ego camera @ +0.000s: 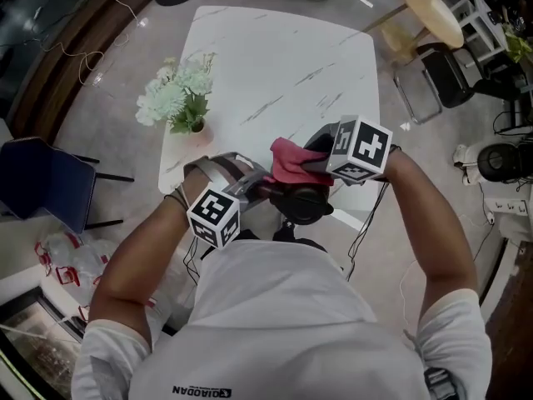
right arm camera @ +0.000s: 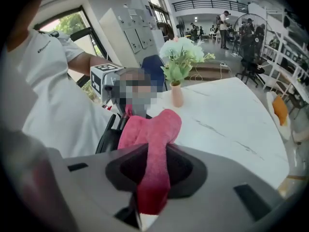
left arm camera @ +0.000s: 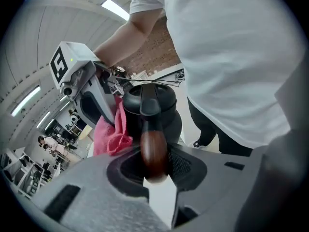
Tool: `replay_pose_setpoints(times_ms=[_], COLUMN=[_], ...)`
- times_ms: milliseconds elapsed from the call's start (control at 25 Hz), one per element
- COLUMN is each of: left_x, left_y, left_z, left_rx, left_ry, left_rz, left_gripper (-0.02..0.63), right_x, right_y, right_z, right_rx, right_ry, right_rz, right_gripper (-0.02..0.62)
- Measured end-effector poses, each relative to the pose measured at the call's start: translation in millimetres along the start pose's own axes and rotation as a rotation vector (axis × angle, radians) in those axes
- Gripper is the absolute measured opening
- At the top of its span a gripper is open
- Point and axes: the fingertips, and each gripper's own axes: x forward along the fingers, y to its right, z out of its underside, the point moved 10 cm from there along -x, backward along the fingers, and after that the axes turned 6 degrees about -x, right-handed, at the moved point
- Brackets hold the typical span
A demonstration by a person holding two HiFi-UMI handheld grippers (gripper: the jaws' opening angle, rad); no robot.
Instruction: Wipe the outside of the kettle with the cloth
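A black kettle (ego camera: pixel 301 200) is at the near edge of the white marble table (ego camera: pixel 275 65), right in front of the person. My left gripper (ego camera: pixel 260 190) is shut on its brown wooden handle (left arm camera: pixel 153 152), seen close up in the left gripper view, with the kettle's lid and body (left arm camera: pixel 155 103) beyond. My right gripper (ego camera: pixel 315 165) is shut on a pink cloth (ego camera: pixel 291 160), which lies against the kettle's far side. In the right gripper view the cloth (right arm camera: pixel 153 144) hangs out of the jaws and hides most of the kettle (right arm camera: pixel 108 138).
A small pink vase of pale flowers (ego camera: pixel 180 100) stands on the table's left side. A blue chair (ego camera: pixel 43 182) is on the floor at the left. A round wooden stool (ego camera: pixel 430 10) and black chairs stand at the far right.
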Motion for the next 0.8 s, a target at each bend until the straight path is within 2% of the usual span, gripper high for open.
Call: replay_pose_setpoints(times_ms=[240, 520, 800], left_x=[-1.1, 0.9, 0.5], left_y=[0.5, -0.8, -2.4], left_z=[0.8, -0.1, -1.2], left_rx=[-0.018, -0.004, 0.005], left_ry=[-0.003, -0.009, -0.012], left_rz=[-0.013, -0.003, -0.003], left_gripper=[0.097, 0.095, 0.095], right_x=[16.7, 43.5, 70.9], right_y=[22.7, 44.9, 66.9], right_z=[-6.1, -3.2, 6.7], right_rx=[-0.011, -0.093, -0.113], right_ry=[-0.031, -0.154, -0.192], right_rz=[-0.019, -0.011, -0.031], right_gripper=[0.1, 0.1, 0.098])
